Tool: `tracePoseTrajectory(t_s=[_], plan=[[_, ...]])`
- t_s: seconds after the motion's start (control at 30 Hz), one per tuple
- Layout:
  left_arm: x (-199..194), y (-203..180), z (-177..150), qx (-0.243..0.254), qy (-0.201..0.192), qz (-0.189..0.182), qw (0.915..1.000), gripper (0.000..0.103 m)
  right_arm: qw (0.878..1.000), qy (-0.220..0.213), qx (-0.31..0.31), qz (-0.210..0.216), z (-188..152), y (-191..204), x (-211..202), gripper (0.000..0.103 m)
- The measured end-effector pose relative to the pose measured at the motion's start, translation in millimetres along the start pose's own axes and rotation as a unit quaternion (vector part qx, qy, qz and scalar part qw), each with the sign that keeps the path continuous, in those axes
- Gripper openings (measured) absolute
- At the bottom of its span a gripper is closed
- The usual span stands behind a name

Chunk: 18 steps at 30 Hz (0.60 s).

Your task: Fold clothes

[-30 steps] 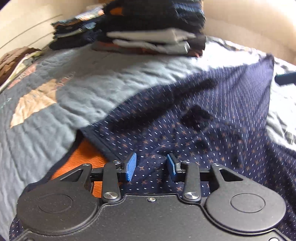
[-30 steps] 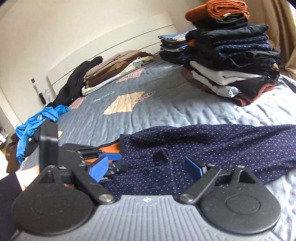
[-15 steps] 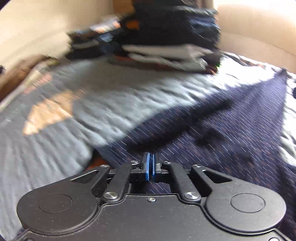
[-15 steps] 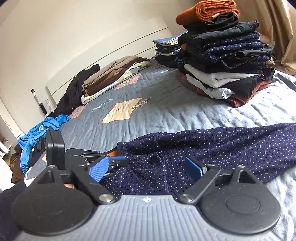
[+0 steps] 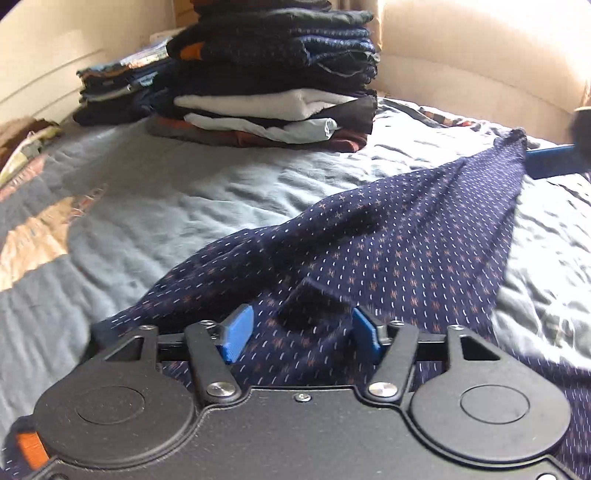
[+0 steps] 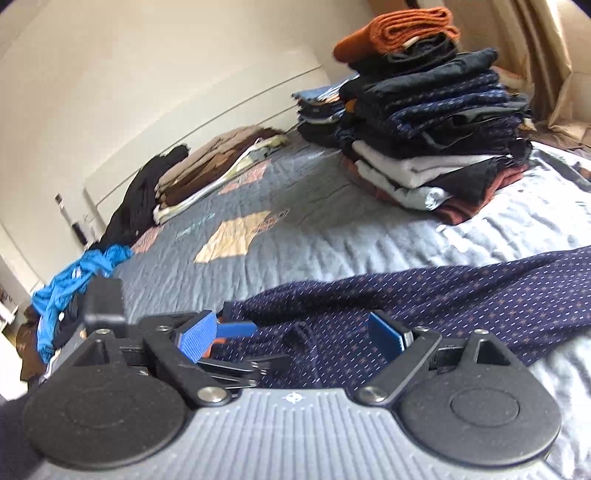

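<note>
Navy patterned garment (image 5: pixel 424 251) lies spread on the grey quilted bedspread (image 5: pixel 192 199), near edge of the bed, running from the left gripper out to a raised corner at far right. The print is small pale dashes and orange star-like marks. A dark drawstring (image 6: pixel 308 338) shows on it in the right wrist view.

Left gripper (image 5: pixel 301 332): jaws have just been opening and now stand apart, blue pads clear of the cloth. The garment lies under and between them, but the pads are not pressing on it. An orange patch (image 5: pixel 29 448) shows at the lower left by the gripper body.

Right gripper (image 6: pixel 299 338): jaws wide apart, hovering over the garment with nothing clamped. In this view the left gripper sits just beyond the right gripper's left finger, at the garment's left end.

Tall stack of folded clothes (image 6: pixel 436 140) stands well behind the garment, with a rust-orange knit (image 6: pixel 399 31) on top, dark and navy pieces in the middle, white and grey lower down. A lower pile (image 6: pixel 321 114) sits behind it. Brown and beige folded items (image 6: pixel 218 162), a black heap (image 6: pixel 144 199) and a bright blue garment (image 6: pixel 74 280) lie along the far left.

The bedspread carries tan patches (image 6: pixel 236 236) with faint lettering, too small to read. No labels or brand marks legible anywhere.
</note>
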<state>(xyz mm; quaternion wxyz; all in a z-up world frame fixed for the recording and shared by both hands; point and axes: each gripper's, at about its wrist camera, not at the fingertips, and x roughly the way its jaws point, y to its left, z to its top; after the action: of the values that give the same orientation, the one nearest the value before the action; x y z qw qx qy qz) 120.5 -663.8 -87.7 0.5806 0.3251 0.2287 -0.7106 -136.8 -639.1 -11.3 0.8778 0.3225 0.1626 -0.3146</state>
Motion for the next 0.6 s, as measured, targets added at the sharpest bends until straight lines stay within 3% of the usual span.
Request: tracePoseTrajectory(t_s=[0.1, 0.13, 0.17, 0.23, 0.33, 0.47, 0.53, 0.6], plan=[[16.2, 0.9, -0.4, -0.006, 0.019, -0.006, 0.9998, 0.038, 1.000, -0.001, 0.015, -0.005, 3.0, -8.9, -0.4, 0.089], [18.8, 0.9, -1.8, -0.006, 0.020, -0.008, 0.9998, 0.028, 1.000, -0.002, 0.019, -0.006, 3.8, -11.7, -0.4, 0.089], [18.7, 0.5, -3.0, -0.004, 0.016, -0.009, 0.9998, 0.018, 1.000, -0.002, 0.024, -0.007, 4.7, -14.5, -0.4, 0.089], [15.0, 0.3, -2.3, -0.001, 0.004, -0.005, 1.0000, 0.009, 1.000, -0.003, 0.030, -0.009, 6.2, -19.1, -0.5, 0.089], [7.3, 0.6, 0.7, 0.001, -0.019, 0.007, 0.9998, 0.007, 1.000, -0.006, 0.027, -0.007, 7.8, -21.0, -2.5, 0.089], [9.4, -2.2, 4.3, 0.003, -0.020, 0.013, 0.9997, 0.008, 0.999, -0.008, 0.035, -0.007, 9.5, -24.8, -3.7, 0.089], [13.0, -6.2, 5.5, 0.005, 0.002, 0.017, 0.9998, 0.012, 0.999, -0.009, 0.035, -0.007, 9.1, -24.4, -4.3, 0.089], [2.9, -9.5, 5.4, 0.009, 0.002, 0.027, 0.9996, 0.021, 0.999, -0.009, 0.031, -0.006, 8.4, -21.7, -4.2, 0.089]])
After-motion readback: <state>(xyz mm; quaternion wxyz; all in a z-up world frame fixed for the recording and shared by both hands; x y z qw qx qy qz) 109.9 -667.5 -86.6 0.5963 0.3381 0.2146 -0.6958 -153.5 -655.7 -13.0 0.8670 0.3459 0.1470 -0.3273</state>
